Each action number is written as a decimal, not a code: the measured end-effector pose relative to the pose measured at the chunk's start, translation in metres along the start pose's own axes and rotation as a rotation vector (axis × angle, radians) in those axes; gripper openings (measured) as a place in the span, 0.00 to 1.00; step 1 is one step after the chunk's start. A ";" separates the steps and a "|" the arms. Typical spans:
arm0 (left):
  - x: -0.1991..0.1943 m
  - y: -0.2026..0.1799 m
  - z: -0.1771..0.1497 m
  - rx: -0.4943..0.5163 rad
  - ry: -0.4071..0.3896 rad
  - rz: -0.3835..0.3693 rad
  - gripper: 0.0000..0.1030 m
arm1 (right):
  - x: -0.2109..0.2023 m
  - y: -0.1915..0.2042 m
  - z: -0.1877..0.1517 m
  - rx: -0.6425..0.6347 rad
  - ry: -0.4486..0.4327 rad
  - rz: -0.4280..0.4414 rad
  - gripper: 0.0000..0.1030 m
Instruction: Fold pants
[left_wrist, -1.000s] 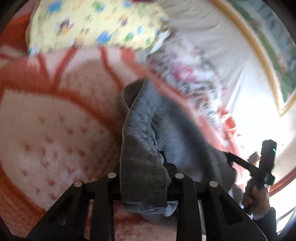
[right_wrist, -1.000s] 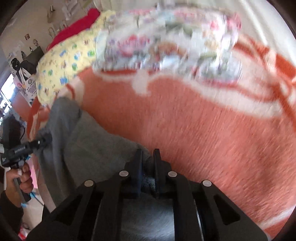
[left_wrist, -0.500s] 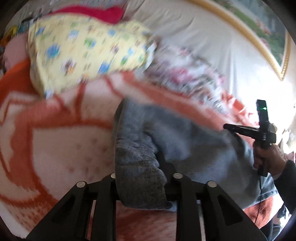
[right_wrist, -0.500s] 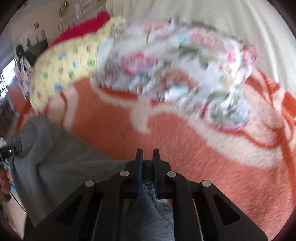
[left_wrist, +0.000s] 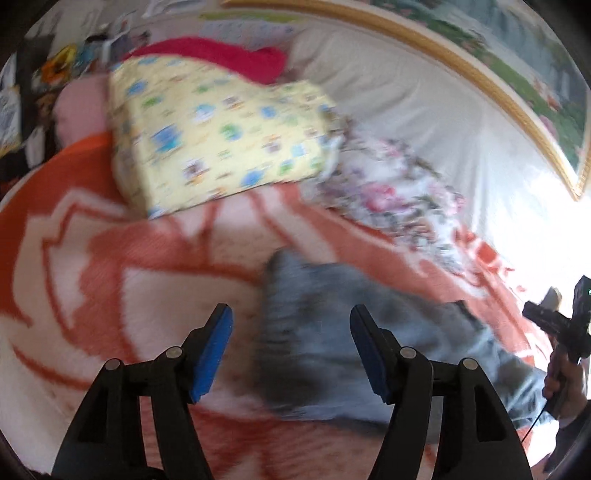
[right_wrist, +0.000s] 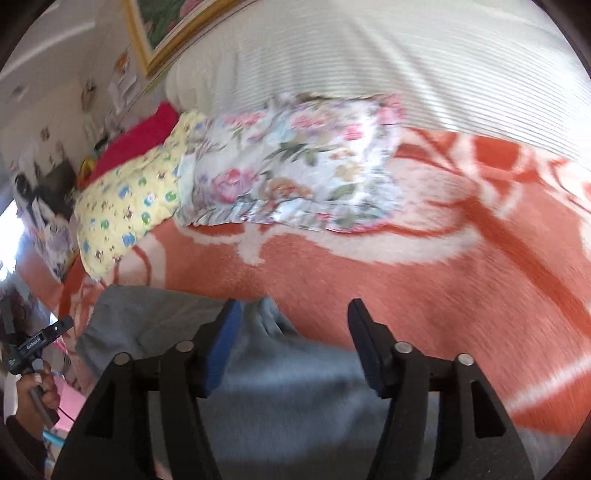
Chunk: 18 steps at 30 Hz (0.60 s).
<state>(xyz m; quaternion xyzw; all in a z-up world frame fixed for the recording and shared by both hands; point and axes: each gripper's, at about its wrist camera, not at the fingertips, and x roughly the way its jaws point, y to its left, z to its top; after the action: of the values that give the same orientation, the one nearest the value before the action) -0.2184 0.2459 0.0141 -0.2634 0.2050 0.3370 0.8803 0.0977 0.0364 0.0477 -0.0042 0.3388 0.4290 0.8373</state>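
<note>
Orange-and-white blanket (left_wrist: 92, 258) fills my left wrist view, spread over a bed, with a white sheet (left_wrist: 399, 122) draped behind it and a gilt-framed picture (left_wrist: 498, 74) on the wall above. I count two pillows at the head: one yellow pillow (left_wrist: 218, 136) with small cartoon prints and one floral pillow (left_wrist: 391, 192) just beside it, with a red cushion (left_wrist: 214, 55) behind the yellow one. My left gripper (left_wrist: 290, 350) has its two blue-padded fingers spread wide, holding nothing. One pair of grey pants (left_wrist: 332, 332) lies bunched on the blanket, a blurred fold showing between and beyond the fingers; I cannot tell whether either pad touches it. At the far right edge I see my right gripper (left_wrist: 554, 325) in a hand (left_wrist: 565, 380).

From the right wrist view, the same blanket (right_wrist: 424, 266) runs up to the striped white sheet (right_wrist: 388, 66), and the picture frame (right_wrist: 159, 40) hangs at upper left near small papers stuck to the wall. Both pillows, floral (right_wrist: 295, 162) and yellow (right_wrist: 125, 206), lie side by side, touching. My right gripper (right_wrist: 291, 343) is also spread apart and empty. The pants (right_wrist: 288, 398) lie flat below it, a rumpled edge rising between the fingers and reaching left toward my left gripper (right_wrist: 40, 339).
</note>
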 end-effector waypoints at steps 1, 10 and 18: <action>-0.001 -0.013 0.001 0.018 -0.003 -0.021 0.69 | -0.011 -0.007 -0.006 0.022 -0.005 -0.009 0.64; 0.040 -0.166 -0.029 0.247 0.132 -0.309 0.73 | -0.108 -0.090 -0.078 0.228 -0.008 -0.167 0.64; 0.065 -0.271 -0.072 0.363 0.295 -0.508 0.75 | -0.191 -0.154 -0.137 0.392 -0.056 -0.313 0.64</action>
<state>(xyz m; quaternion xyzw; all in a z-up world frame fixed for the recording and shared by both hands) 0.0038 0.0624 0.0117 -0.1912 0.3144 0.0232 0.9295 0.0548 -0.2378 0.0076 0.1178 0.3874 0.2201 0.8875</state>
